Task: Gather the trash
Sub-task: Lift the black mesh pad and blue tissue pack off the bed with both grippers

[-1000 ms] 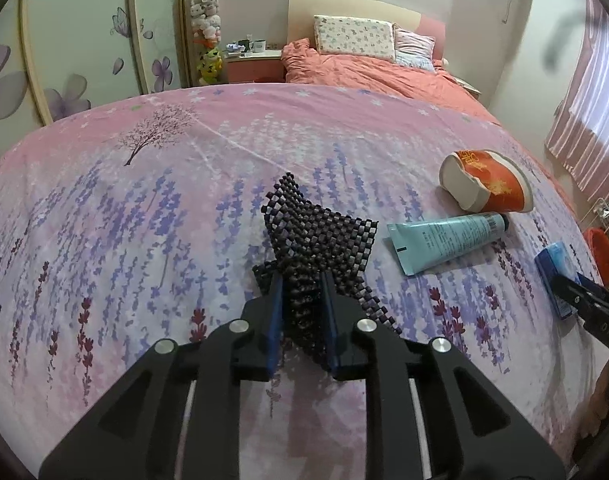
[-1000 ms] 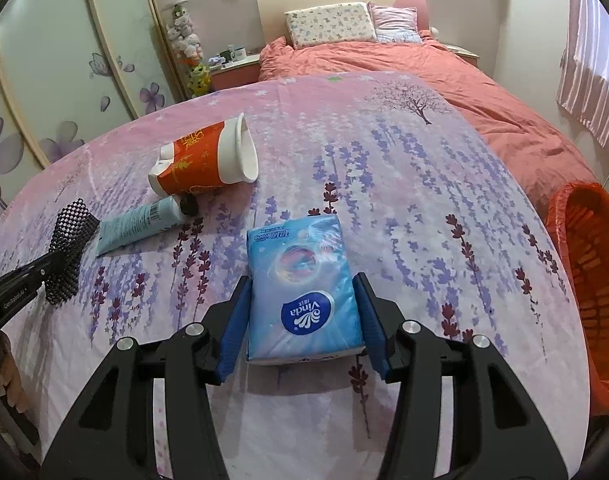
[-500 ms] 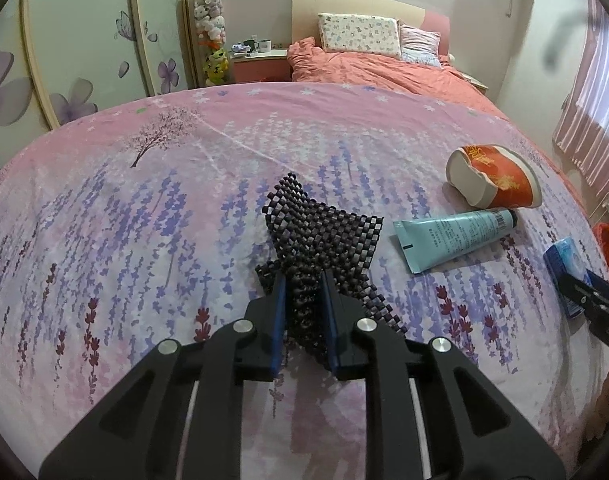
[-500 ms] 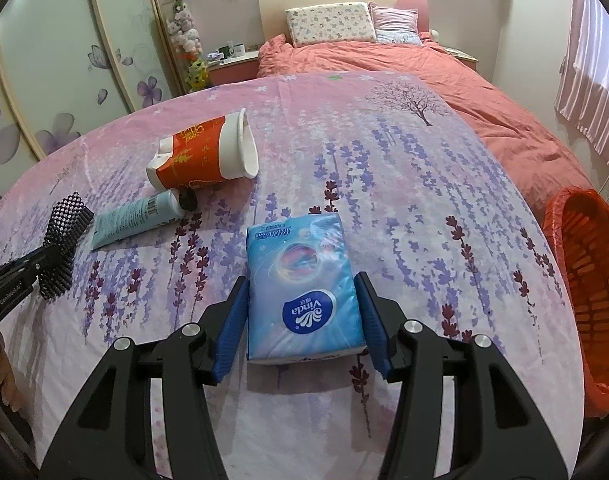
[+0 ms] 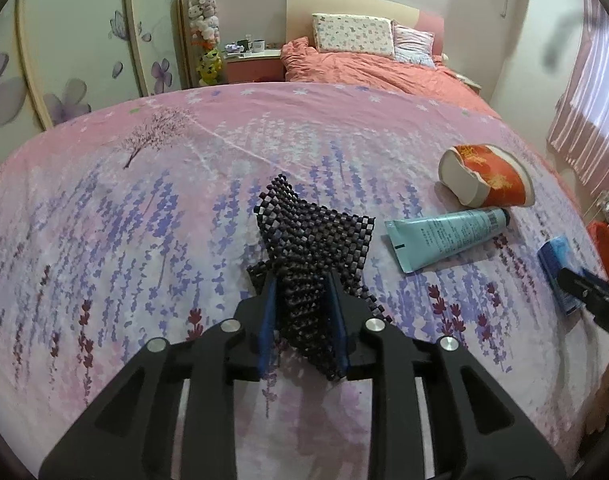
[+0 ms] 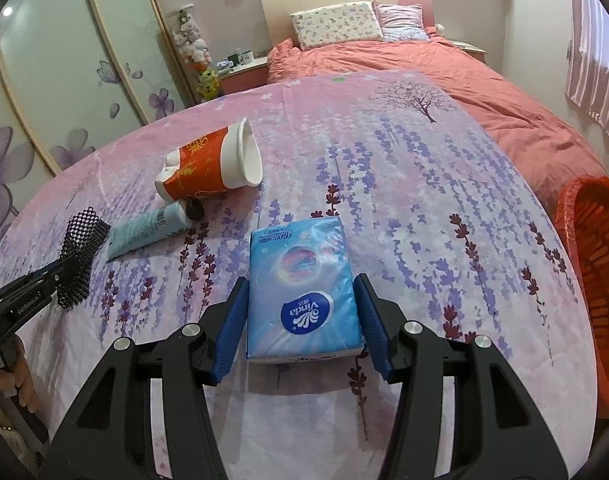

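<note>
A black mesh mat (image 5: 316, 232) stands crumpled on the pink flowered bedspread (image 5: 144, 220). My left gripper (image 5: 302, 280) has it between its pads; the jaws are opening, and the mesh still fills the gap and touches both pads. From the right wrist view the mat (image 6: 82, 236) fans up from the left gripper (image 6: 64, 276). My right gripper (image 6: 302, 280) is shut on a blue tissue pack (image 6: 304, 272) that rests on the spread. A red and white paper cup (image 6: 208, 168) lies on its side, with a pale blue tube (image 6: 144, 228) beside it.
An orange basket (image 6: 596, 280) stands off the bed's right edge. A salmon quilt (image 6: 464, 68) and pillows lie at the far end, near a nightstand with mugs. A person's hand (image 6: 20, 380) holds the left gripper's handle.
The left gripper's pads have moved a little further apart around the mesh mat. The right gripper and the tissue pack look the same.
</note>
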A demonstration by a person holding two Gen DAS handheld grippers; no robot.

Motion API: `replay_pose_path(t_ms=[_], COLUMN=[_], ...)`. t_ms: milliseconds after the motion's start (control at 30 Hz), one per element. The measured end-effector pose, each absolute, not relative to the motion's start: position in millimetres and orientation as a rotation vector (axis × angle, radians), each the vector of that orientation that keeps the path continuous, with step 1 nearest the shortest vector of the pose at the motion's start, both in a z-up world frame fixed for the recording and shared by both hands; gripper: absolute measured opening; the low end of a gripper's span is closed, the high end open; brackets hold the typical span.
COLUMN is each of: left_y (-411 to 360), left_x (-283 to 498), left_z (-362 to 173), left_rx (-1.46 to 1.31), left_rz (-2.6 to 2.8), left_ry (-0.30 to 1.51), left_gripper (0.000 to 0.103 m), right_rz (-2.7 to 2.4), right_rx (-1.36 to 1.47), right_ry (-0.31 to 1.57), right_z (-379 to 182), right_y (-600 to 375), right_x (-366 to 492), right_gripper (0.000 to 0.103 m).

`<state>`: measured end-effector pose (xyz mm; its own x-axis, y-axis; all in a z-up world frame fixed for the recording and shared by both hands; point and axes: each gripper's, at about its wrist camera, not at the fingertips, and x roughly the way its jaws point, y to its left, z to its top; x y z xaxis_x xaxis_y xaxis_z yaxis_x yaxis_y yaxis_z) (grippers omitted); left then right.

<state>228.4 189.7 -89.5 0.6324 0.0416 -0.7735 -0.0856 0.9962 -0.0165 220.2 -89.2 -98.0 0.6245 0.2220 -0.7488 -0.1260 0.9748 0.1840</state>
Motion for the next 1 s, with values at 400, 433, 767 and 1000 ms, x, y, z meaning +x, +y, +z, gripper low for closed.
replay_pose_path(t_ms=[400,433,767,1000], left_y=[177,175,136,104], left_x=[226,224,207,204], left_z=[-76,-73,-33,-5], left_rx=[-0.009,-0.005,0.074,0.108], left_rz=[0.084,0.084,0.071,0.028], left_ry=[0.844,0.838,0.772,0.726], left_gripper=[0.007,0.007,0.007,0.007], right_rz=[0.202,0.2,0.17,0.145], right_rx=[0.093,0.096,0.115,0.128], right_ry=[0.802,0.797,0.727,0.688], right_z=[-79,-76,-48,-34], right_y=[-96,-99,-128,-148], right_x=[201,200,180,169], right_gripper=[0.047,0.047,0.047,0.047])
